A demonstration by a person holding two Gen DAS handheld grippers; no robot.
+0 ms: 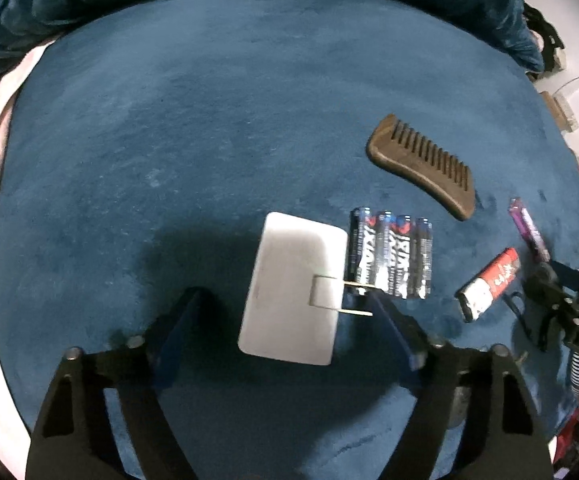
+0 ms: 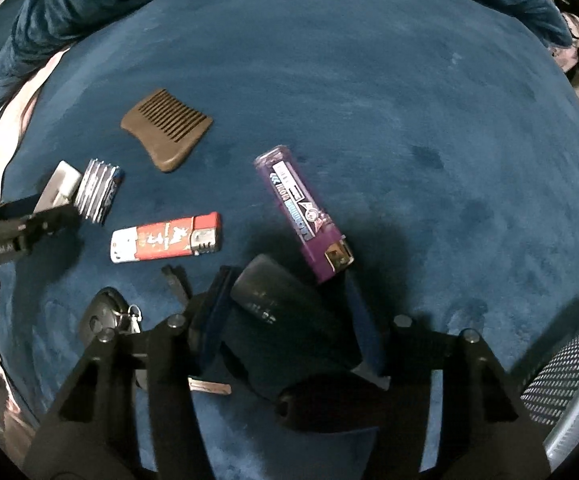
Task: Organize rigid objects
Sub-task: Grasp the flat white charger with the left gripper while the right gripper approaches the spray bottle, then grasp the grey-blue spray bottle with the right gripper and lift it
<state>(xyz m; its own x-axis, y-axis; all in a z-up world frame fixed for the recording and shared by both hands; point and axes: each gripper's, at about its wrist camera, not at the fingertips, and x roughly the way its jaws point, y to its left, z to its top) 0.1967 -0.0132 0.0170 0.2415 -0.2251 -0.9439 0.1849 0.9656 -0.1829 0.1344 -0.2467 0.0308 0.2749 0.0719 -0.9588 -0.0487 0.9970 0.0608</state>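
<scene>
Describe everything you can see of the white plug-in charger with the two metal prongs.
The white rectangular wall charger looks like smooth matte plastic with rounded corners. It lies flat on the blue plush cloth, its recessed end showing two thin brass-coloured prongs that point toward the shrink-wrapped pack of four batteries close beside it. It sits between the open fingers of the left gripper, which do not appear to touch it. In the right wrist view only a sliver of it shows.

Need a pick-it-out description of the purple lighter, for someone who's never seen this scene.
On the blue fabric surface, look right of the brown comb and the red-and-white lighter. The purple lighter lies there alone, slanted, its metal end nearest the right gripper. It is the only translucent purple item, with a white-and-blue label along its body.
</scene>
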